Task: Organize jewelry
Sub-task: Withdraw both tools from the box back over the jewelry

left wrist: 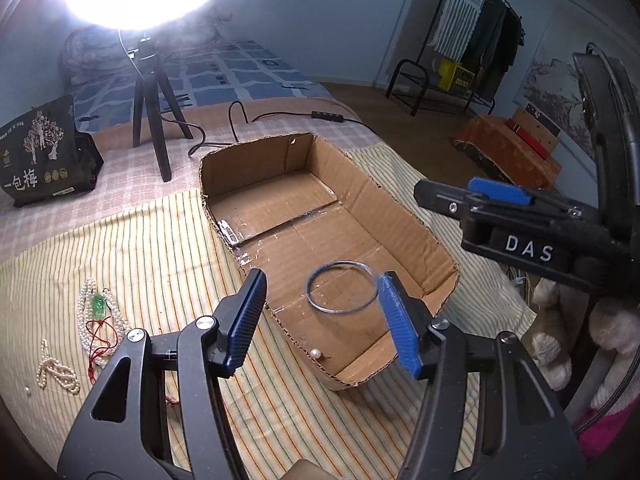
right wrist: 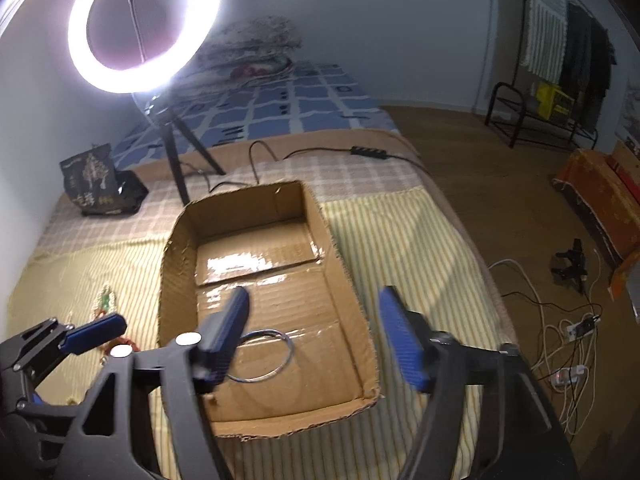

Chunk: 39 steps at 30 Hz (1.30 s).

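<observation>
An open cardboard box (left wrist: pixel 400 216) lies on the striped bedcover. Inside it lie a thin metal bangle (left wrist: pixel 342 288) and a single pearl (left wrist: pixel 316 354); the bangle also shows in the right wrist view (right wrist: pixel 276 354), in the box (right wrist: pixel 176 280). My left gripper (left wrist: pixel 320 320) is open and empty above the box's near end, over the bangle. My right gripper (right wrist: pixel 316 336) is open and empty above the same box; it shows at the right of the left wrist view (left wrist: pixel 500 196). Pearl necklaces with a green pendant (left wrist: pixel 98 314) and a small pearl strand (left wrist: pixel 56 372) lie on the cover left of the box.
A ring light on a tripod (left wrist: pixel 152 120) stands behind the box, its cable (left wrist: pixel 240 120) trailing across the bed. A black snack bag (left wrist: pixel 44 160) stands at the far left. Plush toys (left wrist: pixel 560 344) sit at the right. The bed edge (right wrist: pixel 480 264) drops to a floor with cables.
</observation>
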### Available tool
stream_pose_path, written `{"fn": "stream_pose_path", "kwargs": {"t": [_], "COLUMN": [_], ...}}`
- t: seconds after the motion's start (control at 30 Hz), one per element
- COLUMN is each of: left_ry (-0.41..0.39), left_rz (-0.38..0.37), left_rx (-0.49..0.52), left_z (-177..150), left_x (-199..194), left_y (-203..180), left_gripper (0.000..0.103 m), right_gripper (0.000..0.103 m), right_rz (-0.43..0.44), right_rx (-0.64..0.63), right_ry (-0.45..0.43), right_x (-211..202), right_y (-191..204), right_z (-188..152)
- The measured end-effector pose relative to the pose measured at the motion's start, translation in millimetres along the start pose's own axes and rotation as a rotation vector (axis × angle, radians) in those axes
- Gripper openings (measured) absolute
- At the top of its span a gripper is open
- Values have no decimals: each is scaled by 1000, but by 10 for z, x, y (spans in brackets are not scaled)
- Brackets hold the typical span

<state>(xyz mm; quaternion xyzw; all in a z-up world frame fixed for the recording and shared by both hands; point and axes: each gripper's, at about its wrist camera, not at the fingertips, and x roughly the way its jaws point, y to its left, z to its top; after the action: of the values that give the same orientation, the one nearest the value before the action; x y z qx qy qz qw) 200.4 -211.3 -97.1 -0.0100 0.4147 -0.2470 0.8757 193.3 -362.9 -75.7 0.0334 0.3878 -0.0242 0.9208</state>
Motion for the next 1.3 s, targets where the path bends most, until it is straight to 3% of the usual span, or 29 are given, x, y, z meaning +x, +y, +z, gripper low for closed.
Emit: {"fn": "stream_pose_path", "kwargs": {"t": [0.3, 0.8, 1.0, 1.3], "left_ry": [-30, -50, -70, -81], "left_rz": [34, 114, 161, 253], "left_rx": [24, 76, 75, -16], "left_z": [-18, -111, -183, -255], "left_x": [-125, -517, -794, -1164], "left_y": [-11, 149, 406, 1034], "left_gripper": [81, 81, 81, 81], "right_gripper": [72, 77, 78, 78], "right_rz": [-12, -13, 13, 82], "right_rx": [-10, -6, 14, -61], "right_ry": [-11, -54, -76, -122], "right_x": [-54, -290, -410, -532], "right_y": [34, 125, 181, 554], "right_z": [13, -22, -54, -155]}}
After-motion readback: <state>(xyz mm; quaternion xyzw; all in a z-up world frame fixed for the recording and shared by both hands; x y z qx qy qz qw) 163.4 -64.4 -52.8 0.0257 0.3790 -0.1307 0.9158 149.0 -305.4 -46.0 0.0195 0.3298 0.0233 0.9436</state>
